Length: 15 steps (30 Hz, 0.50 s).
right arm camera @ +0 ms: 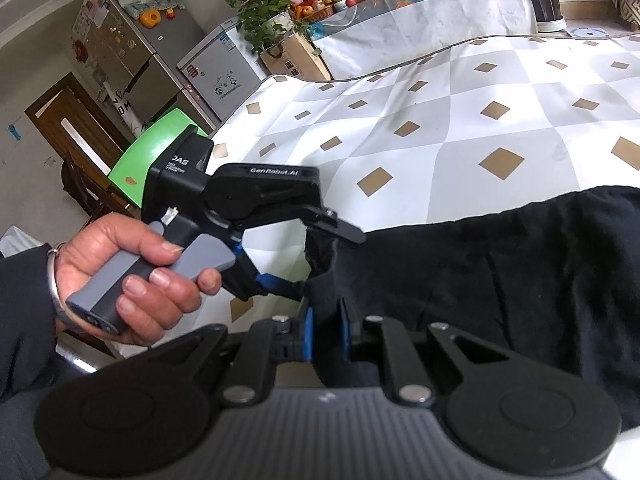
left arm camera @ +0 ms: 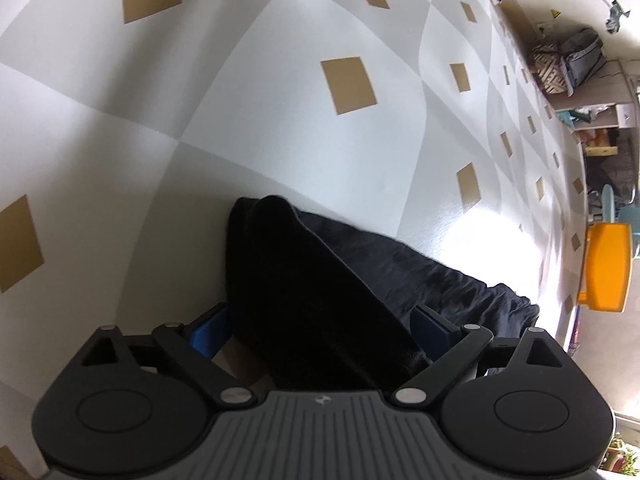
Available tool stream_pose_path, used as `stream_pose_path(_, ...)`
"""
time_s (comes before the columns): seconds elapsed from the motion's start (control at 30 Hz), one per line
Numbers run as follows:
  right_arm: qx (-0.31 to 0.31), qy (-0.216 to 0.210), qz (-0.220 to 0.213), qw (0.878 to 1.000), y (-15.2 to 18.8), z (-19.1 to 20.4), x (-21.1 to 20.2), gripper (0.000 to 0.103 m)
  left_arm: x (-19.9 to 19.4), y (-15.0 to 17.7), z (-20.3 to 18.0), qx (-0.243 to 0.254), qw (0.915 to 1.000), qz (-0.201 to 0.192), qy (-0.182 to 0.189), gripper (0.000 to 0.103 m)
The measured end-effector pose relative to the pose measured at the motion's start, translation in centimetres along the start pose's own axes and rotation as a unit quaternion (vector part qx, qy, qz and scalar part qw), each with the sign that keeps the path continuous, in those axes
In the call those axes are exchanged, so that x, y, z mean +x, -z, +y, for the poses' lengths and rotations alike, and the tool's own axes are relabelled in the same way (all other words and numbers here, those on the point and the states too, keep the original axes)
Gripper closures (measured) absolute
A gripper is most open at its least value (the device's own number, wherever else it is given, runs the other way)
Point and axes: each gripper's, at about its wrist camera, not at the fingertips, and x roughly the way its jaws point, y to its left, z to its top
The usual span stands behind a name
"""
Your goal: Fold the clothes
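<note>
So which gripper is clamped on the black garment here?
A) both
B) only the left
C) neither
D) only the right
D: the right gripper has its blue pads pinched shut on the black garment, while the left gripper stands wide open with the cloth lying loose between its fingers.

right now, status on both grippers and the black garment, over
Left gripper open, black garment loose between its fingers. Right gripper shut on garment edge. Garment bunched on checked tablecloth. Nothing in the way.
</note>
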Motion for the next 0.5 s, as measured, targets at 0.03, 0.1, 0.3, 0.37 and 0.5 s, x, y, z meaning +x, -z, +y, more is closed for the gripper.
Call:
stream_pose_path(0.03, 0.000, -0.002, 0.001, 1.000, 0.0, 0.1, 0.1, 0.091, 0.0, 0.0, 0.0, -0.001, 1.0000, -0.004, 0.006, 0.009)
stream_pose_path(0.1, -0.004, -0.007, 0.007, 1.000, 0.1, 0.3, 0.3, 0.091, 0.0, -0.1, 0.2, -0.006, 0.9997, -0.011, 0.023, 0.010)
stream_pose_path(0.3, -0.041, 0.008, 0.032, 0.999, 0.9, 1.3, 1.4, 0.087, 0.0, 0.0, 0.5, -0.007, 0.9996, -0.014, 0.026, 0.053)
stream_pose_path(0.37, -0.060, 0.020, 0.041, 0.997, 1.3, 1.7, 1.9, 0.087, -0.1, 0.0, 0.6, -0.009, 0.9996, -0.014, 0.024, 0.057)
stream_pose_path(0.5, -0.097, 0.037, 0.062, 0.993, 2.5, 2.7, 3.0, 0.074, -0.3, 0.1, 1.1, -0.022, 0.9994, -0.011, 0.025, 0.057)
